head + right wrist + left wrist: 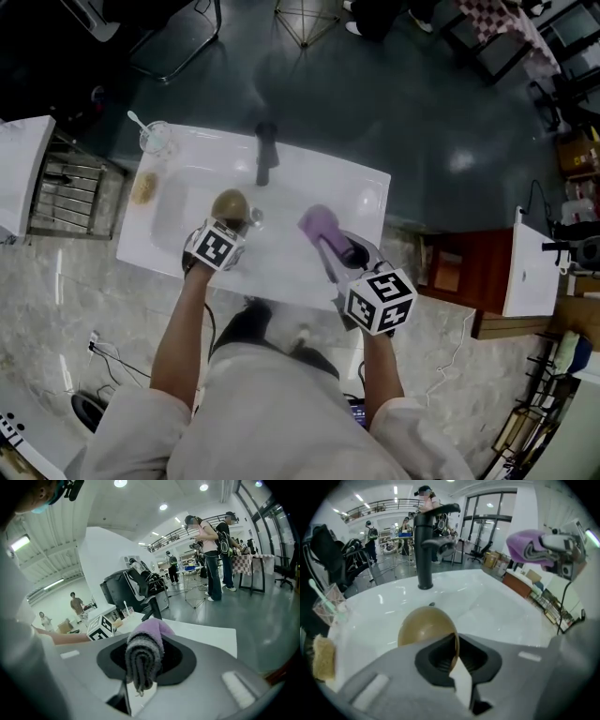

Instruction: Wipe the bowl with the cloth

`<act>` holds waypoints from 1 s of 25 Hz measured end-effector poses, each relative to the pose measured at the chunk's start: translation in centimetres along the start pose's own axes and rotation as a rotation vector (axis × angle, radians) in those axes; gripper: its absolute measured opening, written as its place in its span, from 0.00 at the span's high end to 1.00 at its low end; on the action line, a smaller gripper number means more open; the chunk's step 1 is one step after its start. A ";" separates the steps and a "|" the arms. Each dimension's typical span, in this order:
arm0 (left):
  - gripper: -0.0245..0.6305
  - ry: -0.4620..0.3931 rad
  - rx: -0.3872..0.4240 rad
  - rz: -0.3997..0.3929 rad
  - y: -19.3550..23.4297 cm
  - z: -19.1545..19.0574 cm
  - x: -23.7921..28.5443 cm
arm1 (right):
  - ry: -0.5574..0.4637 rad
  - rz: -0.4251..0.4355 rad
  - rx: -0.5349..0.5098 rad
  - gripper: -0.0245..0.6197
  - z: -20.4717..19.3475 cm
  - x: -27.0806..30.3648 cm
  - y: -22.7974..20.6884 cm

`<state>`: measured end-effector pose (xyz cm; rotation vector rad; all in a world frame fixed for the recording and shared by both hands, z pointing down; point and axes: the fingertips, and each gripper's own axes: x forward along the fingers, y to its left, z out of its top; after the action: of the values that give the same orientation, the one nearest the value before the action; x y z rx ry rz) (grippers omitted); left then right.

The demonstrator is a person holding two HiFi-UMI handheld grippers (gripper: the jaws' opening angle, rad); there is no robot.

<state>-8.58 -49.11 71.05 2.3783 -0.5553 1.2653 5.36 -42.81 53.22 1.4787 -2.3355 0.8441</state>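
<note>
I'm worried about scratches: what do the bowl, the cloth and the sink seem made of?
The bowl: smooth, glossy golden-brown, thin rim, soft highlights; plastic or glazed ceramic, unclear which.
The cloth: soft purple fabric, fuzzy folded layers, loose thread; likely microfibre or terry.
The sink: white, hard, glossy reflections; probably ceramic.

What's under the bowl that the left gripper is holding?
The white sink basin lies under the bowl. Its small dark drain shows just beyond the bowl, with the black faucet behind. The patch directly beneath is covered by the bowl and the left gripper.
</note>
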 end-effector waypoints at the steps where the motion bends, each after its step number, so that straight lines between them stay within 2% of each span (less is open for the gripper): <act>1: 0.95 -0.030 -0.008 -0.006 -0.7 0.4 -0.7 | -0.006 0.004 -0.004 0.80 0.0 -0.5 0.2; 4: 0.95 -0.125 -0.061 -0.035 -3.4 1.4 -2.7 | -0.023 0.017 -0.022 0.80 -0.1 -2.5 0.9; 7: 0.94 -0.232 -0.110 -0.095 -6.3 2.7 -4.9 | -0.048 0.025 -0.040 0.80 0.1 -4.4 1.5; 10: 0.95 -0.333 -0.115 -0.181 -10.0 4.2 -7.1 | -0.073 0.030 -0.051 0.80 0.4 -6.5 1.9; 15: 0.95 -0.477 -0.124 -0.269 -16.1 5.9 -11.0 | -0.109 0.054 -0.069 0.80 0.4 -10.1 3.0; 25: 0.95 -0.727 -0.105 -0.443 -26.2 6.1 -19.1 | -0.141 0.250 -0.230 0.80 -0.2 -16.1 10.4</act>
<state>-0.84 -26.98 47.84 2.6266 -0.2441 0.1626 3.37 -27.47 41.88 1.2065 -2.6571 0.5145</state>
